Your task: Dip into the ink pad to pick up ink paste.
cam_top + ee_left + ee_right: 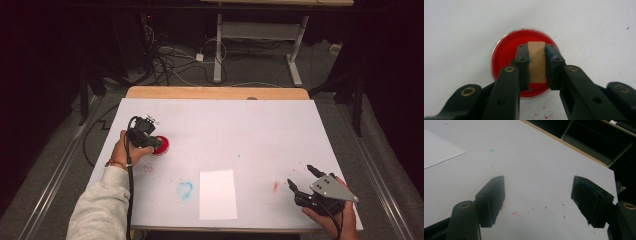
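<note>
We see the left hand-held gripper (537,62) clenched on a small wooden block (537,61), whose two long sides are pressed by the black pads (522,60). The block stands upright between them, directly over a round red dish (504,55) that rests on the white tabletop (240,130); whether the block's lower end touches the red surface we cannot tell. In the high view, the left hand-held gripper (150,140) sits at the left side of the tabletop, the red dish (163,145) showing just to its right, partly covered by the tool and the hand.

The right hand-held gripper (539,202) is released: its jaws stand wide apart with nothing between them, over bare tabletop speckled with small red marks (514,213). In the high view, we find it (302,179) near the front right corner, well apart from the dish, with its grey three-cornered plate (331,188) on top.

Between the two tools lies a white sheet of paper (218,194) near the front edge, flat and untouched. A blue smudge (184,189) lies just left of the sheet, and a red smudge (275,186) lies to its right, close to the right hand-held gripper. Nothing stands between the left tool and the dish. Beyond the far wooden edge (215,93), cables (170,65) trail over the floor.
</note>
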Available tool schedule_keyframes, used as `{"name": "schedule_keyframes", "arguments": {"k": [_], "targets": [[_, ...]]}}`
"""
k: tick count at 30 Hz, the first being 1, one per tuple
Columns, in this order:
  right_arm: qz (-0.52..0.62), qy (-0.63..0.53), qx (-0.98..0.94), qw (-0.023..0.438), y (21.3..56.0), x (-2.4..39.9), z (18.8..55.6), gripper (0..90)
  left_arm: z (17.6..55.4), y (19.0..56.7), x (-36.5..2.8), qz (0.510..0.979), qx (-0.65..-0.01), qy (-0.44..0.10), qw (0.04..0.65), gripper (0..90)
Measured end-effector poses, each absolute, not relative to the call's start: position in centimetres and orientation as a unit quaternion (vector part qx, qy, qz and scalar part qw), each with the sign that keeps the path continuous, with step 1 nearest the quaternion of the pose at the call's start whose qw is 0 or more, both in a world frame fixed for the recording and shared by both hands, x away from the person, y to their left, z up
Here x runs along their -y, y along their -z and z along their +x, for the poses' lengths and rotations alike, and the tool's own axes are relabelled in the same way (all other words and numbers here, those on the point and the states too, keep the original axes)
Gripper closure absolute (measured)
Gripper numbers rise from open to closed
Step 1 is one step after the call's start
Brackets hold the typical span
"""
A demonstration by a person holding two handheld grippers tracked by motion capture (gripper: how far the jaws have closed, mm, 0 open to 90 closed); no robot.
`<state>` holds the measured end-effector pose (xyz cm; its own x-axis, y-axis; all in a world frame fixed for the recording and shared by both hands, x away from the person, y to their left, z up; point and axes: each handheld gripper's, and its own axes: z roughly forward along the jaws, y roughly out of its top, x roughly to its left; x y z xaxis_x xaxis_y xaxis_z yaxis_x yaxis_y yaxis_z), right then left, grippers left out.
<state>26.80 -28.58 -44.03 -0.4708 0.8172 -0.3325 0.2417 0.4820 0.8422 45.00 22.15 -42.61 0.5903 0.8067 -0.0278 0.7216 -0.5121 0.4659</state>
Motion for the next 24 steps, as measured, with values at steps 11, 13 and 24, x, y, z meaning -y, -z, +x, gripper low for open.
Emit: {"name": "schedule_keyframes", "arguments": {"k": [11, 13, 24], "targets": [[0.345, -0.375, -0.768, 0.388, 43.9, 28.9, 26.2, 27.6, 42.9, 38.2, -21.5, 0.86, -0.418, -0.145, 0.253, 74.0], [0.344, -0.374, -0.77, 0.387, 43.9, 28.8, 26.3, 27.6, 42.6, 37.7, -21.5, 0.861, -0.414, -0.146, 0.258, 74.0], [0.343, -0.371, -0.771, 0.387, 44.0, 28.8, 26.3, 27.6, 42.6, 37.6, -21.4, 0.866, -0.41, -0.147, 0.245, 74.0]]}}
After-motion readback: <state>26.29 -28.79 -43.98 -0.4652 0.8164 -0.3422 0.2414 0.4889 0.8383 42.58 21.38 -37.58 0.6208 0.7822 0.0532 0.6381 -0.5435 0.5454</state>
